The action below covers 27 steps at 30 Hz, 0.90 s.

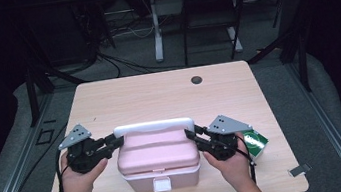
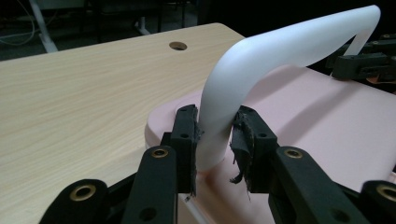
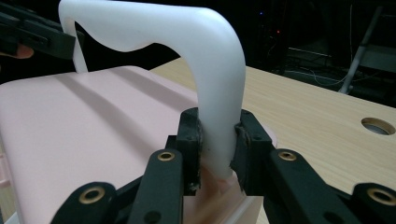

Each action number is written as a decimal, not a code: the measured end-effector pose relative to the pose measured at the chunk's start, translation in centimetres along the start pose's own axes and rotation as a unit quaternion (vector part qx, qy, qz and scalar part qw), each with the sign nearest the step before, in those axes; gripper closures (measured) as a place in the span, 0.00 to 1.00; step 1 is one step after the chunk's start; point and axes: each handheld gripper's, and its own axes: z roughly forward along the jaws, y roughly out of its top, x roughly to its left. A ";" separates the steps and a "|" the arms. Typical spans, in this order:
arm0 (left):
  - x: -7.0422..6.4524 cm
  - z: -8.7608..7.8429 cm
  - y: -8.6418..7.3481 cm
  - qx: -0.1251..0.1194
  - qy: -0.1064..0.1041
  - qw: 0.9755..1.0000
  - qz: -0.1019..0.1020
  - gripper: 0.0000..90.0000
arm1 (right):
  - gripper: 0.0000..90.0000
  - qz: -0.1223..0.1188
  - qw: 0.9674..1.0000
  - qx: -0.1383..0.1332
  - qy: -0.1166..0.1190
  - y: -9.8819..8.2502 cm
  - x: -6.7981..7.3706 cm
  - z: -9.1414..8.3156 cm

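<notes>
Nearest us, we see a pink box sitting at the near middle of the desk, its white latch facing the near edge. At its left end our left hand-held gripper has its jaws around the left leg of the white handle: one pad touches the leg, the frayed pad stands a little off it, so we count that grip as released. At the right end our right hand-held gripper is clenched on the handle's right leg, both pads pressed against it. Just right of the right hand lies a green packet. Farther off, a round hole marks the desk's far side.
</notes>
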 end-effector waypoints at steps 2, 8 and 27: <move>0.0 -0.3 0.1 0.001 0.001 1.000 0.003 0.78 | 0.82 0.002 1.000 -0.002 0.003 0.1 -0.1 0.0; 0.6 -2.9 -1.0 0.011 -0.004 1.000 -0.005 0.83 | 0.82 0.004 1.000 -0.006 0.003 0.3 -0.2 0.1; -0.8 -2.7 -5.0 0.078 -0.039 0.996 0.010 0.99 | 0.82 0.010 1.000 -0.003 0.002 0.4 -0.2 0.1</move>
